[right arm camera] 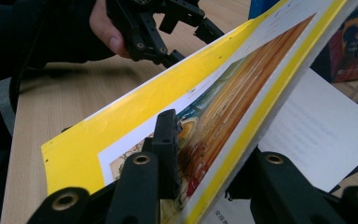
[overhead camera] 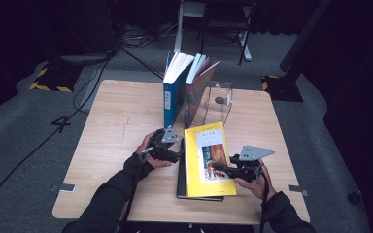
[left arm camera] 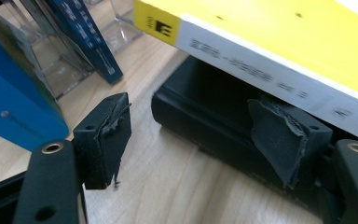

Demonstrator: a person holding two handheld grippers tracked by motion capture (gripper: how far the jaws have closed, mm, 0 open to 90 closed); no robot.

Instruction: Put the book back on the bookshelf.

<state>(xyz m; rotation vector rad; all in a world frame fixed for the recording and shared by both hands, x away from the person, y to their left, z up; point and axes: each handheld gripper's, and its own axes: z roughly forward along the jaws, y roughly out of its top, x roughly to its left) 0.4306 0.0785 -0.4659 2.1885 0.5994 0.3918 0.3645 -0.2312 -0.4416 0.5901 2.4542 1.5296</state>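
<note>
Pinched between my right gripper (right arm camera: 200,154) jaws: the front cover of the yellow book (overhead camera: 209,158), lifted off its pages. Book lies on a black book (left arm camera: 205,116) near the table's (overhead camera: 116,111) front edge. My left gripper (left arm camera: 200,135) waits beside the spine, jaws spread, empty.

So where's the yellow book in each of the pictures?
High view: the yellow book lies low in the middle, on a black book, between the two claws.
Left gripper view: its spine crosses the top right, above the black book.
Right gripper view: its cover, lifted, runs through the middle, pinched by the right claw.
Shared landmark: the wooden table.
</note>
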